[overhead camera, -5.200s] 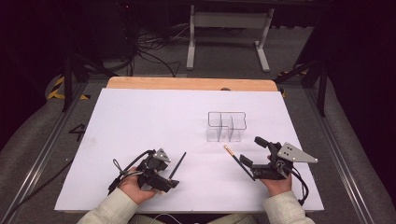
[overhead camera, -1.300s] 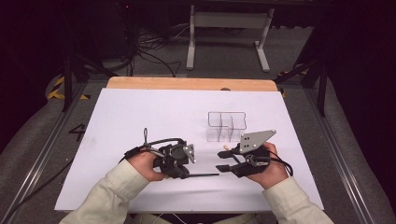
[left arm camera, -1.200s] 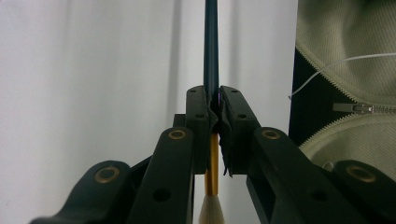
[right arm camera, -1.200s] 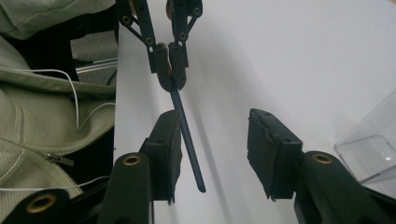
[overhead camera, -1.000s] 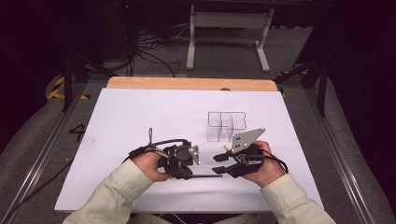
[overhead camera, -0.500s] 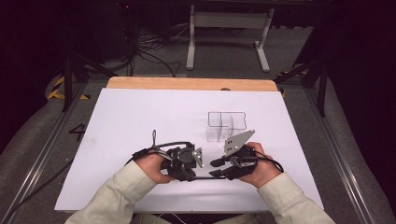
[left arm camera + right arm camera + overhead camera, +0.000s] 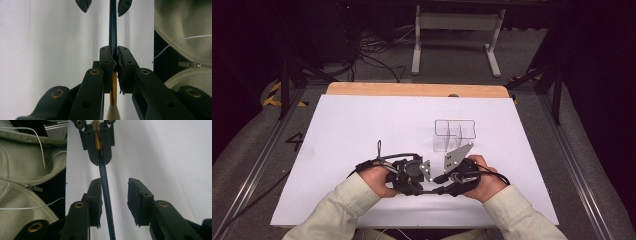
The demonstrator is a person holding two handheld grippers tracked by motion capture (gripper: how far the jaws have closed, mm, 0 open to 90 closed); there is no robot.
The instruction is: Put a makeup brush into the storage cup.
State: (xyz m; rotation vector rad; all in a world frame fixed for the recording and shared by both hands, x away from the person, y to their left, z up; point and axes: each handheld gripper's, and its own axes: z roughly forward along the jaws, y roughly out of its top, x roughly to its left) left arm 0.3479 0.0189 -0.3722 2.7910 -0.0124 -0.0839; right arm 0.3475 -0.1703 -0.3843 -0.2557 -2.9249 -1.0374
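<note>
Two grippers meet over the white table (image 7: pixel 342 130), a paintbrush (image 7: pixel 106 195) bridging them. My left gripper (image 7: pixel 114 53) is clamped tight on its shaft just above the gold ferrule (image 7: pixel 113 87). My right gripper (image 7: pixel 115 195) stands wide around the dark handle. To hand over well, I'd close squarely before the left lets go. Bristles are cut off; the clear box (image 7: pixel 454 135) is probably the destination.
</note>
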